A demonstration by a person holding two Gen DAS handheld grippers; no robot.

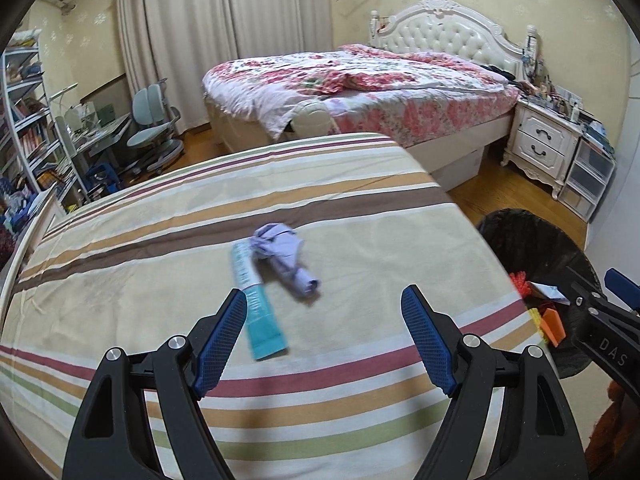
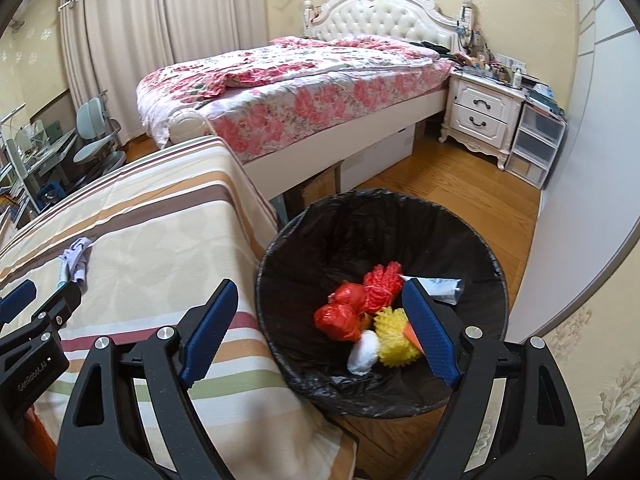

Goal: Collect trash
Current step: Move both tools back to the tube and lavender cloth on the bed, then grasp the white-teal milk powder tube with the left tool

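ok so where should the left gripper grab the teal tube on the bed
Probably mid-body of the teal tube, from above, with the fingers straddling its narrow width. It lies flat on the striped bed pointing away from the left hand-held gripper, and its far end touches the crumpled paper, so stay nearer the flat crimped end.

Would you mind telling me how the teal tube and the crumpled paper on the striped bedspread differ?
The teal tube is flat, straight and long; the crumpled paper is bunched, creased and irregular. The tube is teal and white, the paper pale lilac. The tube lies nearer the left gripper, the paper beyond it. Both lie loose on the bedspread, touching.
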